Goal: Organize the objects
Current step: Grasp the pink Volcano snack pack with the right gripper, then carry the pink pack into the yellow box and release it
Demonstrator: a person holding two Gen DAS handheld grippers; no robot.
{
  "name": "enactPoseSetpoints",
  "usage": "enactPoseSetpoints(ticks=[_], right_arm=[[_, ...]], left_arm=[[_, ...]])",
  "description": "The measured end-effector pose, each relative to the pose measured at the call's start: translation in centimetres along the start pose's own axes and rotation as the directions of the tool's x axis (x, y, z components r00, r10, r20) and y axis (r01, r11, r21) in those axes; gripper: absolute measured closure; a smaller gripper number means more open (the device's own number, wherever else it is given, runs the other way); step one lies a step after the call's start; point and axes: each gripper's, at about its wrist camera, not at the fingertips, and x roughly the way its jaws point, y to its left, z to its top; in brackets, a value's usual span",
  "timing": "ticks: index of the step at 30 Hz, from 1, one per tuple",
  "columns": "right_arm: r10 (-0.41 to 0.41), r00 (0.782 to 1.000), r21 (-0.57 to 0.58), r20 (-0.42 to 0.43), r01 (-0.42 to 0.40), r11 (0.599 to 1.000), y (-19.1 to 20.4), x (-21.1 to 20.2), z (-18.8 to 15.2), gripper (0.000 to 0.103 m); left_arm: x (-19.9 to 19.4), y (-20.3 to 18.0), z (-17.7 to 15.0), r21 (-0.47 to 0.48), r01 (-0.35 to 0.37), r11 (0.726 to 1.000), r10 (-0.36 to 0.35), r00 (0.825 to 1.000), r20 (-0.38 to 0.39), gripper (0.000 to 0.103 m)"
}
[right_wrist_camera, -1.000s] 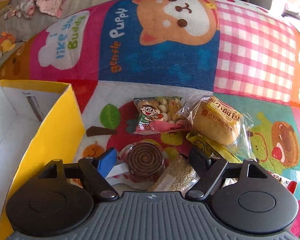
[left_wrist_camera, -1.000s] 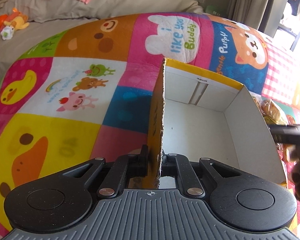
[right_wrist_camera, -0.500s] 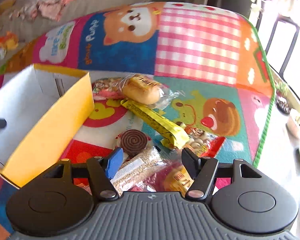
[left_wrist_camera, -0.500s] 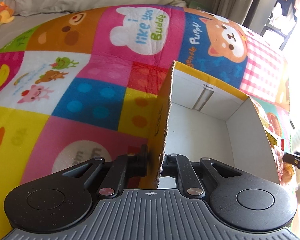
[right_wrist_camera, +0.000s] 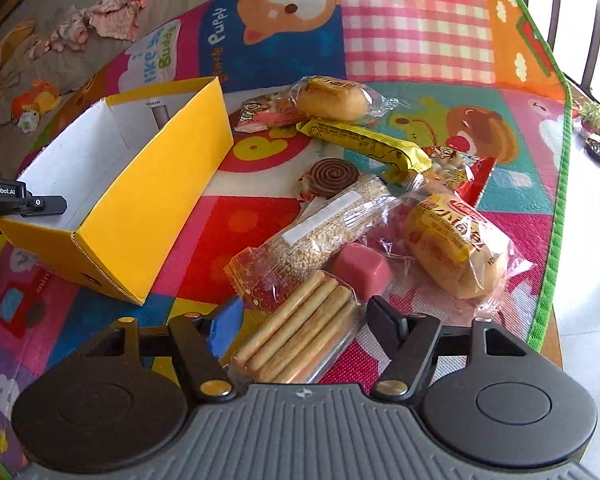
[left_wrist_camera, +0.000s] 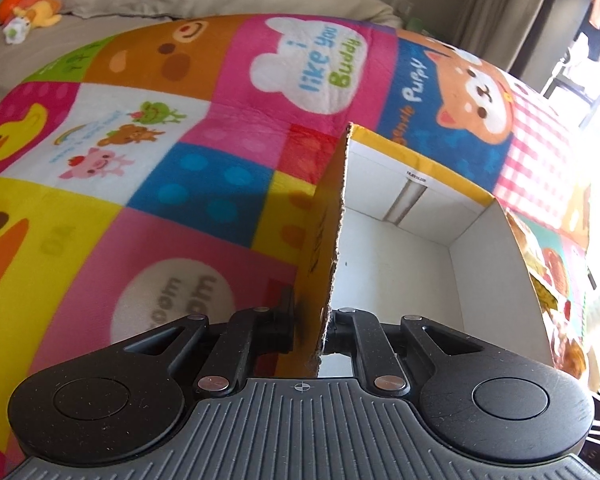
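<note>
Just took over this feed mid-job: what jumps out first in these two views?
The yellow box, white inside and with nothing in it, sits on the bright cartoon play mat, and the left hand-held gripper is shut on the box's near wall. To the box's right lies a heap of wrapped snacks. The right hand-held gripper, jaws apart and just closing, hovers over the breadstick pack at the heap's near edge.
</note>
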Motion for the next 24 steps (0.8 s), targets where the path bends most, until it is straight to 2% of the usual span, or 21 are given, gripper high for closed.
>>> enactPoseSetpoints(ticks=[4, 7, 12, 16, 21, 24], right_arm=[[-0.055, 0.998, -0.065, 0.043, 0.057, 0.996, 0.5, 0.9, 0.7, 0.048], [-0.08, 0.995, -0.065, 0.067, 0.084, 0.994, 0.2, 1.4, 1.4, 0.052], [-0.074, 0.995, -0.066, 0.061, 0.078, 0.995, -0.2, 0.7, 0.7, 0.053], [-0.067, 0.997, -0.056, 0.039, 0.07, 0.996, -0.3, 0.1, -0.2, 0.056], [-0.083, 0.996, -0.044, 0.016, 0.084, 0.996, -0.2, -0.9, -0.6, 0.071], [-0.061, 0.998, -0.018, 0.017, 0.062, 0.998, -0.7, -2.4, -0.7, 0.072]], left_arm=[[1.2, -0.7, 0.7, -0.007, -0.001, 1.0, 0.001, 1.0, 0.014, 0.092], [1.6, -0.7, 1.0, -0.036, 0.002, 0.999, -0.001, 1.0, 0.016, 0.092], [1.1, -0.2, 0.4, -0.055, -0.014, 0.998, 0.017, 0.999, 0.045, 0.092], [0.7, -0.6, 0.2, -0.025, -0.016, 1.0, 0.017, 1.0, 0.025, 0.092], [0.5, -1.2, -0.3, 0.012, 0.019, 1.0, -0.019, 1.0, -0.007, 0.091], [0.6, -1.0, -0.3, 0.004, 0.033, 0.999, -0.032, 0.999, -0.013, 0.091]])
